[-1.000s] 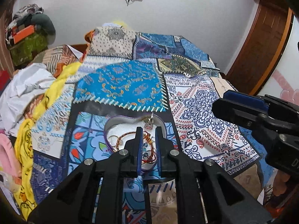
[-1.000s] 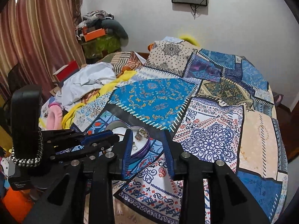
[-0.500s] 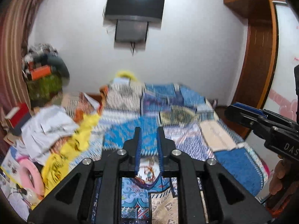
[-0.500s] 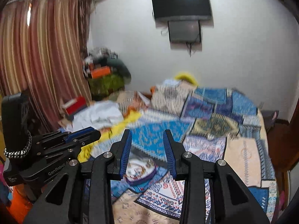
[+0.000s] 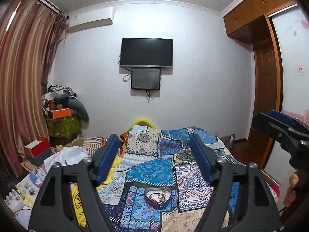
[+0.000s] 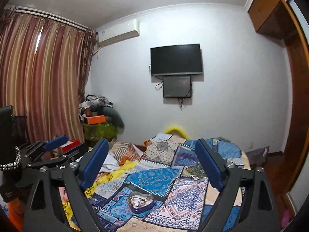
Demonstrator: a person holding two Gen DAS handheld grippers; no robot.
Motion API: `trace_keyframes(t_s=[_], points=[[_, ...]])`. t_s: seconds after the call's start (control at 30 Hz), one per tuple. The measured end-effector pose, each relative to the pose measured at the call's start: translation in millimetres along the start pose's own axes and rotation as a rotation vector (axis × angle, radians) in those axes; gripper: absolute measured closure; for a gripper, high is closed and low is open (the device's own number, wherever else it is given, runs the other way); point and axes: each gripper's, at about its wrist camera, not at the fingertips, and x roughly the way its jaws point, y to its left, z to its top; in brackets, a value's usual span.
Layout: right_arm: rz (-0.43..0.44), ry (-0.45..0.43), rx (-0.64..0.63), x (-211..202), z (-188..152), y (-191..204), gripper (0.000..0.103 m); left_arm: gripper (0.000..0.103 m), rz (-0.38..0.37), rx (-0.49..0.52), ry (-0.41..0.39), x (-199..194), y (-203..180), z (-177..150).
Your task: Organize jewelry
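Observation:
A purple heart-shaped tin [image 5: 158,196] lies on the patchwork bedspread [image 5: 152,170] with bracelets and small jewelry [image 5: 157,194] inside it. The same tin [image 6: 141,202] sits low in the right wrist view. My left gripper [image 5: 154,157] is raised well above and back from the tin, its jaws opening wide with nothing between them. My right gripper [image 6: 152,163] is likewise lifted away from the tin, jaws opening, nothing held. Each gripper shows at the edge of the other's view: the right one [image 5: 280,127] and the left one [image 6: 48,150].
White and yellow clothes [image 5: 67,158] and a red box [image 5: 37,148] crowd the bed's left side. A pile with an orange box [image 5: 61,113] stands in the corner by the curtains [image 5: 21,89]. A wall TV [image 5: 146,52] hangs ahead; a wardrobe [image 5: 266,96] stands right.
Both grippers have risen and tilted up from just over the tin to a level look across the room. Both have gone from nearly shut to wide open. The tin stays on the bed.

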Motion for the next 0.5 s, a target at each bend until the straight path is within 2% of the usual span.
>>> trace_keyframes(t_s=[0.03,0.07,0.17,0.5], points=[[-0.011,-0.004,-0.003,-0.7,-0.5,0.9,0.005,0.009,0.006,-0.006,-0.007,-3.7,0.6,-0.4],[-0.023,-0.007,-0.004,-0.4,-1.6,0.6,0.000,0.006,0.010,-0.009,-0.014,-7.6,0.7,-0.8],[-0.045,-0.013,-0.004,-2.9,-3.0,2.3,0.000,0.005,0.017,-0.006,-0.027,-13.8,0.2,-0.9],[-0.037,0.001,-0.003,-10.5,-6.4,1.5,0.000,0.004,0.018,-0.006,-0.032,-19.2,-0.5,-3.3]])
